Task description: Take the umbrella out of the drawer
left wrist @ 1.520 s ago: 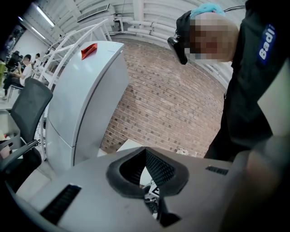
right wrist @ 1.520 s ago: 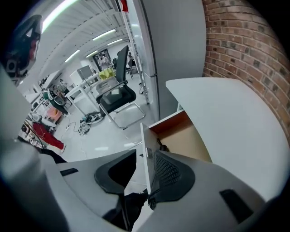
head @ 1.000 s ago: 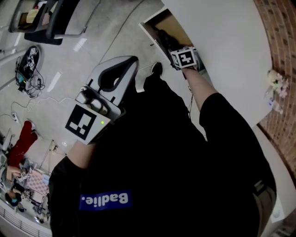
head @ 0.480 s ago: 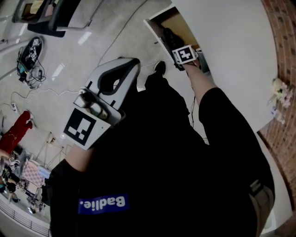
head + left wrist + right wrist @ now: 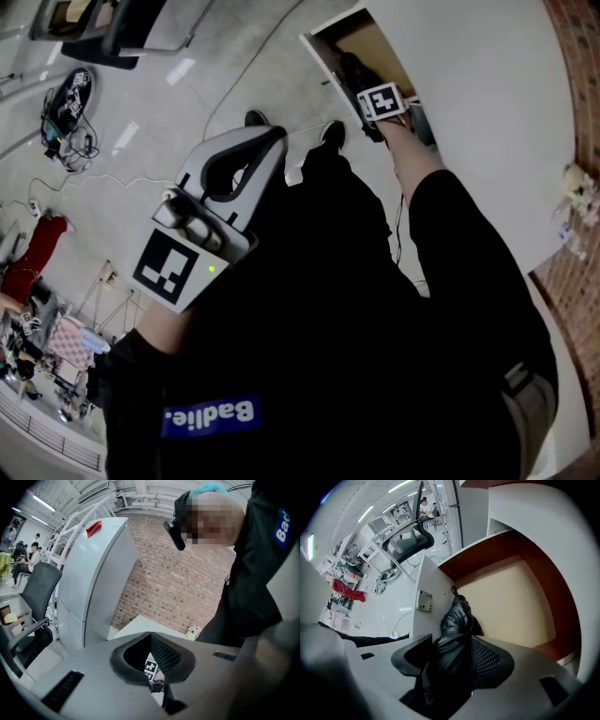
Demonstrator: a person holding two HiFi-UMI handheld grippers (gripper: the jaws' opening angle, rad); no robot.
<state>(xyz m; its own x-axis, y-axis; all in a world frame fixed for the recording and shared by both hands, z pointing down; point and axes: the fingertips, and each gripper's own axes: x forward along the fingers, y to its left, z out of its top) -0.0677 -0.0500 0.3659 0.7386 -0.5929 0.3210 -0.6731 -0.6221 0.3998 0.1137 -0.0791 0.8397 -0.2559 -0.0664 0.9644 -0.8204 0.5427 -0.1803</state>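
A black folded umbrella (image 5: 457, 620) lies in the open drawer (image 5: 543, 578), against its white front panel (image 5: 427, 581). My right gripper (image 5: 452, 641) points steeply down into the drawer. Its jaws are opening and the umbrella's near end sits between them. In the head view the right gripper (image 5: 368, 86) reaches into the drawer (image 5: 322, 58), with the umbrella (image 5: 352, 67) just ahead of its marker cube. My left gripper (image 5: 276, 137) hangs at the person's left side, away from the drawer. Its fingertips meet and hold nothing. The left gripper (image 5: 150, 637) faces a brick wall.
The drawer belongs to a white cabinet (image 5: 469, 112) beside a brick wall (image 5: 581, 84). An office chair (image 5: 122, 42) and cables (image 5: 61, 112) are on the floor at the left. A white fridge (image 5: 89, 583) stands by the bricks. The person's shoes (image 5: 330, 131) stand near the drawer front.
My right gripper has sunk further into the drawer, closer to the umbrella. The left gripper has hardly moved.
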